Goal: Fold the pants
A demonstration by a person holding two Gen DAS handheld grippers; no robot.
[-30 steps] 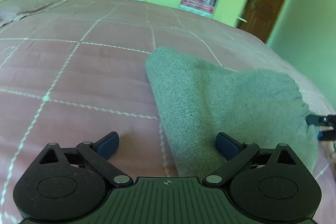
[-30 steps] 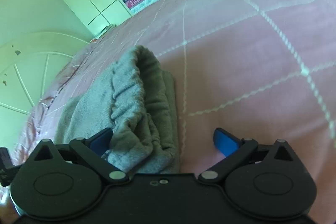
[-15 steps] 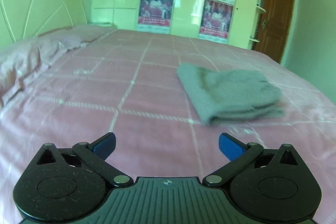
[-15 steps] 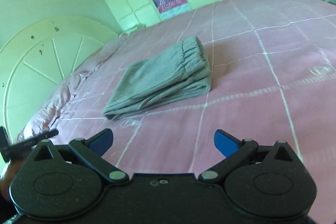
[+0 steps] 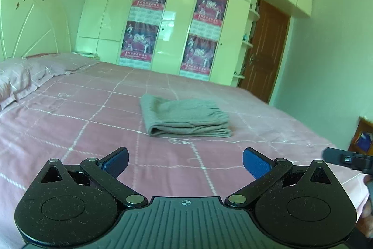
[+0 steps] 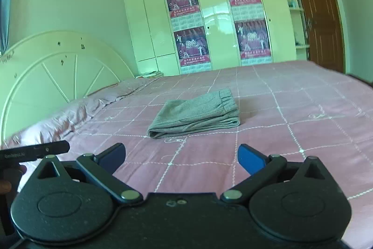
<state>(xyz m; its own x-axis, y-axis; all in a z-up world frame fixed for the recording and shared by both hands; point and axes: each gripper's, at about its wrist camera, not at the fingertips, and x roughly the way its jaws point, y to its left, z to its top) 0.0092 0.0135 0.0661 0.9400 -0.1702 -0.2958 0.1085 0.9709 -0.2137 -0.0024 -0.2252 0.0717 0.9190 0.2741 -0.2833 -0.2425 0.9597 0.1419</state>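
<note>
Folded grey pants (image 5: 184,117) on pink bedspread (image 5: 70,123)

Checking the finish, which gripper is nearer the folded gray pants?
Roughly equal. The left gripper and right gripper both hang open, back from the pants, touching nothing.

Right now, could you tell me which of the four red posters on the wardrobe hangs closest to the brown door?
The upper right poster: it is on the door panel nearest the brown door, above the lower right one.
</note>
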